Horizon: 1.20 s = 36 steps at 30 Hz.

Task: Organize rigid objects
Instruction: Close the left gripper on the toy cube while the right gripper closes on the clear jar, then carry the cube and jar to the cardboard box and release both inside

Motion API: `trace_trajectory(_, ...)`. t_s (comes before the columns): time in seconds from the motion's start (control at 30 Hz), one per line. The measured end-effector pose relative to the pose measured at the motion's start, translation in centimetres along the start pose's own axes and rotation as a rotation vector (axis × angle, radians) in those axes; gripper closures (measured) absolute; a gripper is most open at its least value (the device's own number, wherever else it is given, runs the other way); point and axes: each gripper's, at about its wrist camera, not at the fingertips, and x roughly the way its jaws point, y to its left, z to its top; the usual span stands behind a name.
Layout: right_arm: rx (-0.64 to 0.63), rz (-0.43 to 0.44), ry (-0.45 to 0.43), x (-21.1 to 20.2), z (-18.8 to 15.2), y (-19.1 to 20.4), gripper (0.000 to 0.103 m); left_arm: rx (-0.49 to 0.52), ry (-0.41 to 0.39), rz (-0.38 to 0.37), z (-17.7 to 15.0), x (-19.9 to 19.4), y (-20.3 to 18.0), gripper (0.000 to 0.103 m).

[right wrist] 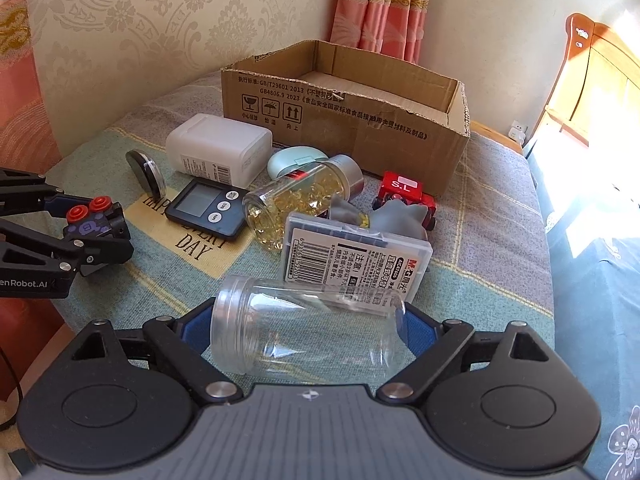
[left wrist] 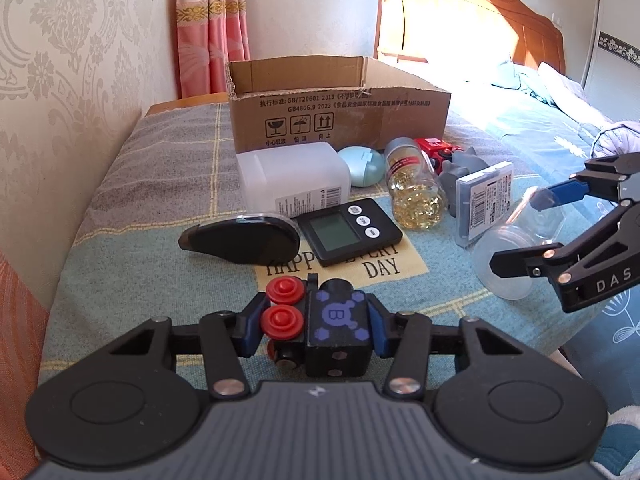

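My left gripper point(left wrist: 316, 328) is shut on a black toy train point(left wrist: 334, 324) with red wheels and a purple B, held low over the cloth; it also shows in the right wrist view point(right wrist: 94, 224). My right gripper point(right wrist: 306, 332) is shut on a clear empty jar point(right wrist: 304, 332) lying sideways, seen also in the left wrist view point(left wrist: 516, 240). An open cardboard box point(right wrist: 360, 120) stands at the back of the table point(left wrist: 160, 240), its inside looking empty. Before it lie a white container point(left wrist: 292, 176), a black timer point(left wrist: 350, 230), a jar of yellow capsules point(left wrist: 414, 188) and a clear case point(left wrist: 484, 200).
A black teardrop-shaped case point(left wrist: 240, 240), a mint oval case point(left wrist: 362, 164), a red toy car point(right wrist: 404, 192) and a grey figurine point(right wrist: 400, 216) also lie on the cloth. The wall runs along the left. A bed point(left wrist: 540, 128) lies to the right.
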Motion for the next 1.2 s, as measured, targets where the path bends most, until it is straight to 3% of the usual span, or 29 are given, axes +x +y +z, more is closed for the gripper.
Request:
trace_trajectory(0.3,-0.033,0.035,-0.032,-2.2,1.8,-1.3,0.009,0.007,-0.037,0.015,3.6,-1.1,-0.8,0.054)
trace_trajectory(0.77,-0.044,0.019,-0.178,-2.7,10.5,-6.5,0.009,0.019,-0.184,0.048,16.3,2.0,-1.9,0.053)
trace_trajectory(0.93,0.0,0.027,-0.188,-0.5,13.8,-9.1,0.009,0.035,-0.166,0.067,20.1,5.3,-1.5,0.053)
trace_trajectory(1.2,0.03,0.02,-0.187,2.0,16.6,-10.9,0.009,0.045,-0.044,0.085,24.1,12.5,0.7,0.053)
